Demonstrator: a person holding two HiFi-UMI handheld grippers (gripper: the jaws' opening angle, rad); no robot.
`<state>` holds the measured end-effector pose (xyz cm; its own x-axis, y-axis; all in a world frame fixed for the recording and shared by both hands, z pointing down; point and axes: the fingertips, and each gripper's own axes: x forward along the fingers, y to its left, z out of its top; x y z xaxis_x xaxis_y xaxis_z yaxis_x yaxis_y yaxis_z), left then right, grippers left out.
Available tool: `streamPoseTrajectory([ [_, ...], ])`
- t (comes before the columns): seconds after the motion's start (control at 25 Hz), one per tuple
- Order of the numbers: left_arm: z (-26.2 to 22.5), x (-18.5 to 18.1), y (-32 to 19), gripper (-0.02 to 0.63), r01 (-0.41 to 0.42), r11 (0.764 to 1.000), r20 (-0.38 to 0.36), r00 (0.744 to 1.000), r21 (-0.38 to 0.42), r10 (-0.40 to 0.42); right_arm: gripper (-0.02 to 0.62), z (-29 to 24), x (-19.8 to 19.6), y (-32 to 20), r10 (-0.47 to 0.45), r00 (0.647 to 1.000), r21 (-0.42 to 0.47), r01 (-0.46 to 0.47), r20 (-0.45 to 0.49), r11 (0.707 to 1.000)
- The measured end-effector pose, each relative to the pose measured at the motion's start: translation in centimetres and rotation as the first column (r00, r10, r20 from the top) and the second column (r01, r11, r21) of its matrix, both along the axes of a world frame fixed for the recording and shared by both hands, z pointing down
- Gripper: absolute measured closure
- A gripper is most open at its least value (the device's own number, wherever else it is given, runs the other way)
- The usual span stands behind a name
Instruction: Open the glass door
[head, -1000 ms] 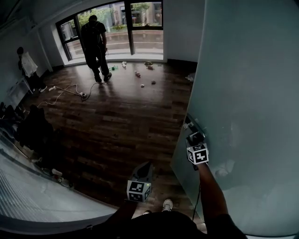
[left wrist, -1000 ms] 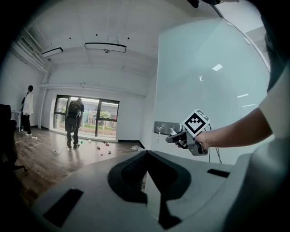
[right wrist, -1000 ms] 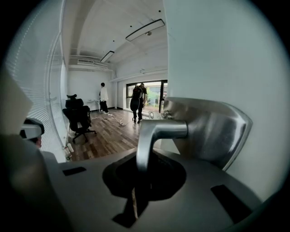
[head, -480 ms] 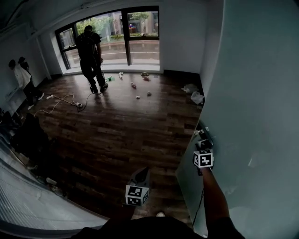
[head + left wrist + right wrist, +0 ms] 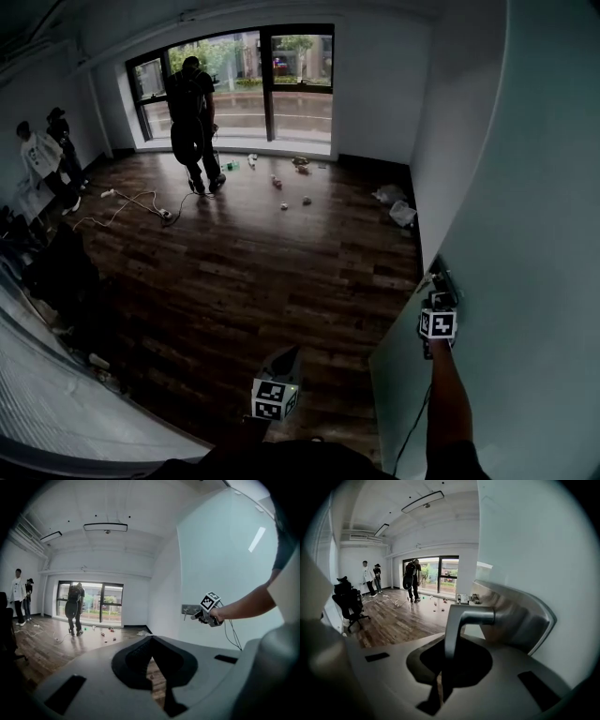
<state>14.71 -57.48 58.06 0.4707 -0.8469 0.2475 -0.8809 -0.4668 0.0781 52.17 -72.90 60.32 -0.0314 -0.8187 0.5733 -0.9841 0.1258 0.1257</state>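
The frosted glass door [image 5: 544,234] fills the right of the head view and stands swung open. My right gripper [image 5: 437,298] is at the door's edge, shut on the metal lever handle [image 5: 461,620], which runs down between its jaws [image 5: 443,667]. The handle's steel plate [image 5: 520,616] sits just behind. In the left gripper view the right gripper [image 5: 197,616] shows at the handle plate [image 5: 187,609] on the door [image 5: 225,564]. My left gripper [image 5: 286,361] hangs low in the doorway over the wood floor, shut with nothing in it [image 5: 152,653].
A person [image 5: 194,122] stands at the far window, two more people [image 5: 42,159] at the left wall. A cable [image 5: 131,202] and small items [image 5: 281,178] lie on the floor, bags [image 5: 398,208] by the right wall. An office chair [image 5: 349,604] stands left, a frosted panel [image 5: 56,412] bottom left.
The door has swung further to the right with my right gripper on its handle, so more of the room shows. My left gripper has stayed low in the doorway.
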Motion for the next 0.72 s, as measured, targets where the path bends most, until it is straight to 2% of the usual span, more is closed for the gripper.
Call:
streamPoseTrajectory([
  [0.2,0.2,-0.5,0.0,0.603,-0.002,1.000,-0.005,1.000,-0.010,0.002,0.577,-0.6,2.2,-0.3,0.006,1.000,-0.119,-0.002,0.029,0.993],
  [0.4,0.2,-0.1,1.1,0.603,-0.027,1.000,-0.003,1.000,-0.014,0.027,0.571,-0.4,3.7,0.7,-0.037,0.998,-0.296,0.050,0.048,0.954],
  [0.44,0.0,-0.1,1.3,0.603,-0.033,0.999,-0.002,0.999,-0.011,0.033,0.526,-0.3,3.6,0.9,-0.066,0.997,-0.329,0.071,0.028,0.942],
  [0.52,-0.1,-0.4,1.7,0.603,-0.044,0.999,0.002,0.999,-0.010,0.044,0.379,-0.3,3.3,1.6,-0.106,0.994,-0.373,0.087,-0.032,0.924],
  [0.56,0.0,-0.7,2.0,0.603,-0.049,0.999,0.005,0.999,-0.011,0.049,0.348,-0.3,3.6,2.1,-0.099,0.992,-0.368,0.063,-0.078,0.928],
  [0.6,0.1,-1.1,2.2,0.603,-0.050,0.999,0.007,0.999,-0.014,0.050,0.348,-0.5,4.2,2.6,-0.067,0.988,-0.339,0.016,-0.141,0.941],
  [0.64,0.2,-1.5,2.5,0.603,-0.048,0.999,0.007,0.999,-0.016,0.048,0.348,-1.2,5.0,3.1,-0.015,0.978,-0.280,-0.046,-0.210,0.959],
  [0.72,0.1,-2.6,3.1,0.603,-0.042,0.999,0.006,0.999,-0.016,0.042,0.347,-3.5,5.5,3.7,0.101,0.952,-0.083,-0.130,-0.289,0.988],
])
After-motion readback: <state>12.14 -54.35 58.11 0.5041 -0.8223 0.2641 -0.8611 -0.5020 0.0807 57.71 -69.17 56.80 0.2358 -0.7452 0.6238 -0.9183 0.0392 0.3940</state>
